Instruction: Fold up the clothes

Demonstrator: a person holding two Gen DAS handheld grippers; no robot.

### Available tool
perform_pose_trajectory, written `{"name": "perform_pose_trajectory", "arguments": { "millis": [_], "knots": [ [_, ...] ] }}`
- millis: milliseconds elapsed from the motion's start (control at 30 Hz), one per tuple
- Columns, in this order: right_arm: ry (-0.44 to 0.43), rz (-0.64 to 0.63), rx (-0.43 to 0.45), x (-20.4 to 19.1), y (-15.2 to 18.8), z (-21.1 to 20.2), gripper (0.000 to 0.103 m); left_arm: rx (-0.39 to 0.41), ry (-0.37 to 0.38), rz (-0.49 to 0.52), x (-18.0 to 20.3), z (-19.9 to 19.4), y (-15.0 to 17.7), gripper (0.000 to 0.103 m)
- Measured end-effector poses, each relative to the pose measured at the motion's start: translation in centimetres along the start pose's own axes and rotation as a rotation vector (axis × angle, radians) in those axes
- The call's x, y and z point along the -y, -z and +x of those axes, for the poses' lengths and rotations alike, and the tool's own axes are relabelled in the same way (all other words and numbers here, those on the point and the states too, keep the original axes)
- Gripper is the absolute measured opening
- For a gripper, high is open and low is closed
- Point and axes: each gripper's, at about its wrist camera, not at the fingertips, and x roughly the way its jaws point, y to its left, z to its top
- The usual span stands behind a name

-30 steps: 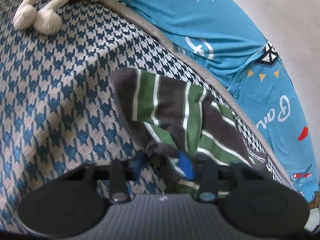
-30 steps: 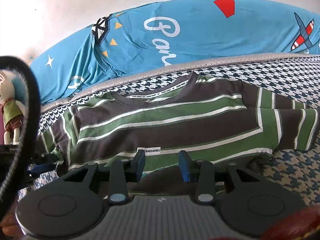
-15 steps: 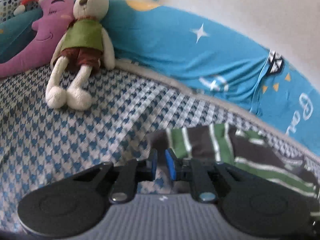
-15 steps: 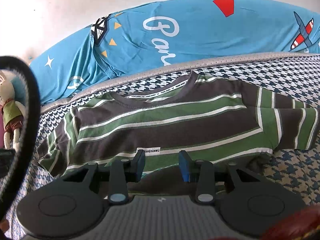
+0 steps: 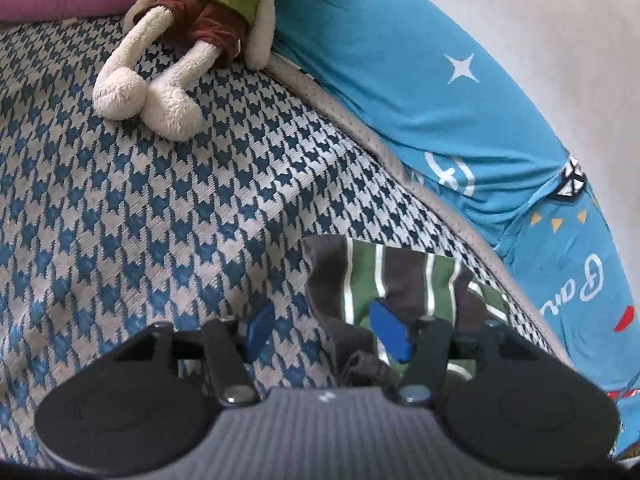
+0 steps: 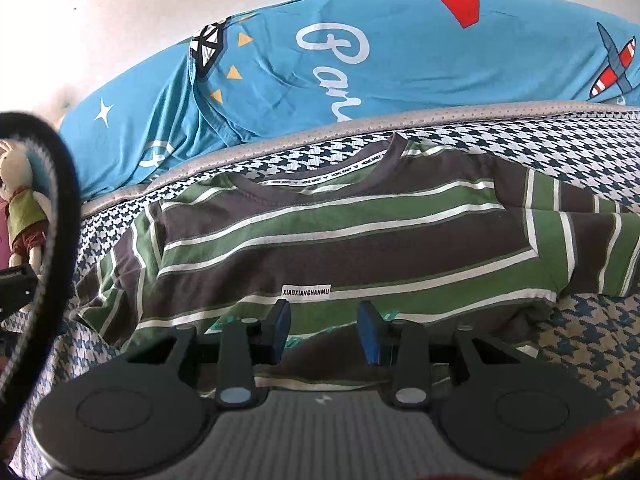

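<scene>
The houndstooth bedcover point(image 6: 592, 344) carries a striped T-shirt point(image 6: 340, 240) spread flat, collar toward twelve o'clock, by the blue sheet point(image 6: 400, 80); a plush rabbit point(image 5: 180, 60) sits at eleven o'clock; the left gripper point(image 5: 326, 334) gapes over one sleeve point(image 5: 384, 280), holding nothing; the right gripper point(image 6: 324, 330) hangs released above the hem.

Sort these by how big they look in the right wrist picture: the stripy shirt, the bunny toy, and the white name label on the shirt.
1. stripy shirt, by far the biggest.
2. bunny toy, small, far off and partly hidden.
3. white name label, smallest.
</scene>
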Motion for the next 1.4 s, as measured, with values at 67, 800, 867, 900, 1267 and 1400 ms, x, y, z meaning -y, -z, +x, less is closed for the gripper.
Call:
{"name": "perform_pose_trajectory", "arguments": {
  "millis": [67, 800, 867, 900, 1267, 1400],
  "knots": [
    [-0.002, 0.002, 0.000, 0.0, 0.0, -0.1, 0.037, -0.006, -0.017, -0.002, 0.0, 0.6, -0.1, 0.056],
    [0.005, 0.006, -0.017, -0.5, 0.0, 0.3, 0.037, 0.083, -0.077, 0.232, 3.1, 4.2, 0.1, 0.010],
    [0.007, 0.008, -0.015, -0.5, 0.1, 0.4, 0.037, 0.137, -0.119, 0.302, 4.1, 3.9, 0.3, 0.009],
    [0.008, 0.009, -0.015, -0.6, 0.1, 0.4, 0.037, 0.170, -0.143, 0.345, 4.7, 3.7, 0.4, 0.009],
    [0.004, -0.006, -0.008, -0.8, 0.2, 0.6, 0.037, 0.207, -0.262, 0.445, 5.9, 4.3, -1.6, 0.016],
    [0.009, 0.022, 0.018, 0.0, -0.2, 0.1, 0.037, 0.187, -0.264, 0.320, 3.7, 3.8, -2.8, 0.036]
  ]
}}
